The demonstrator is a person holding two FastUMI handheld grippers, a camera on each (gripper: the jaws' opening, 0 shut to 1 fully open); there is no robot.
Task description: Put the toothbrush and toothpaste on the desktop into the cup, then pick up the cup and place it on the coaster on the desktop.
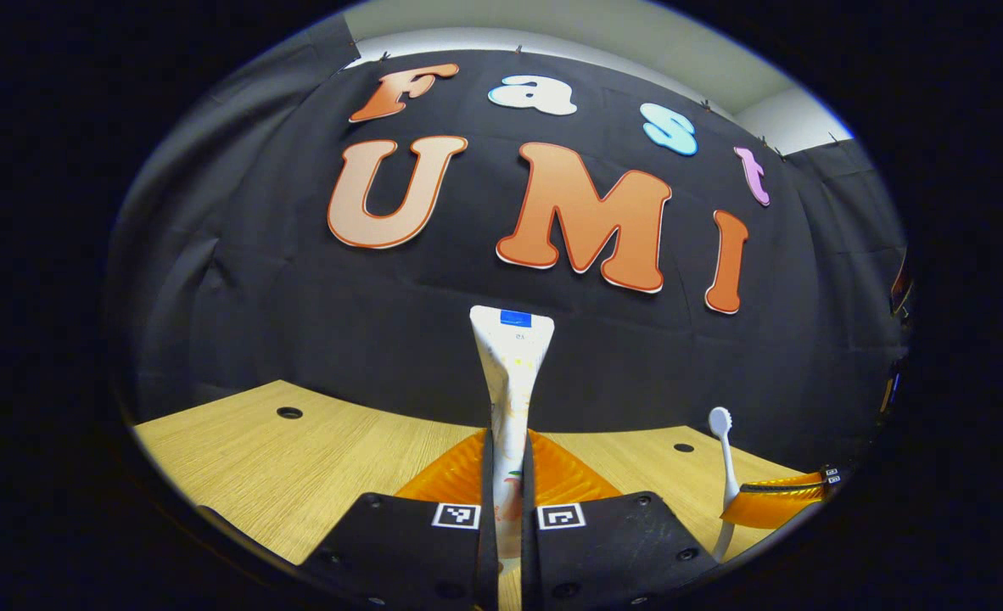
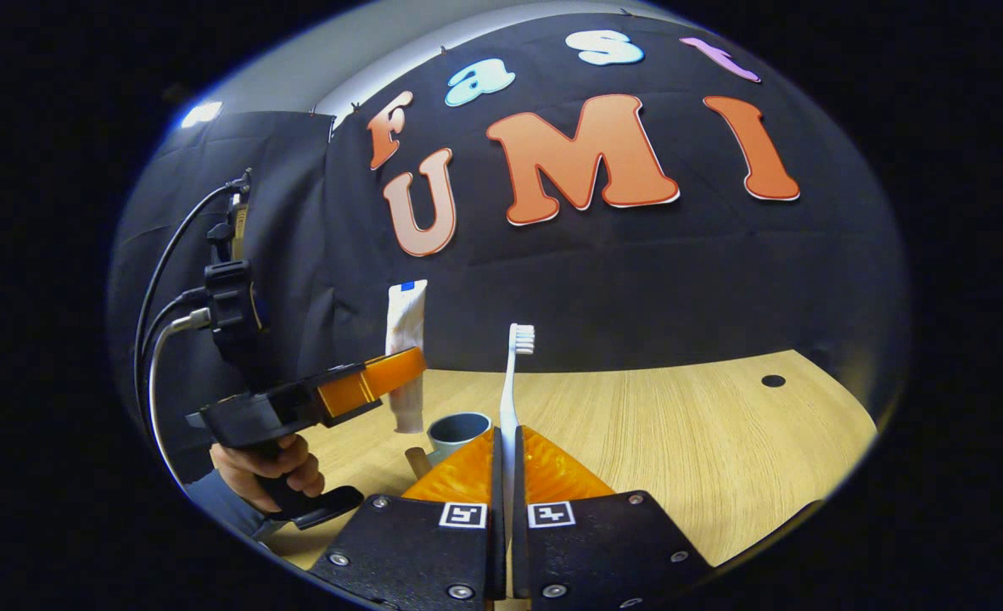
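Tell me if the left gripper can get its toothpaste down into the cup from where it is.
Probably yes. The left gripper holds the toothpaste upright just beside and above the cup, whose mouth looks open, nothing between them.

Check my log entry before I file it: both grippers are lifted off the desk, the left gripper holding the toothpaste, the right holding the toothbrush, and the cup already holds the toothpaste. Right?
One error: the cup is empty. The right gripper view shows the toothpaste held upright above it by the left gripper. The right gripper does hold the toothbrush.
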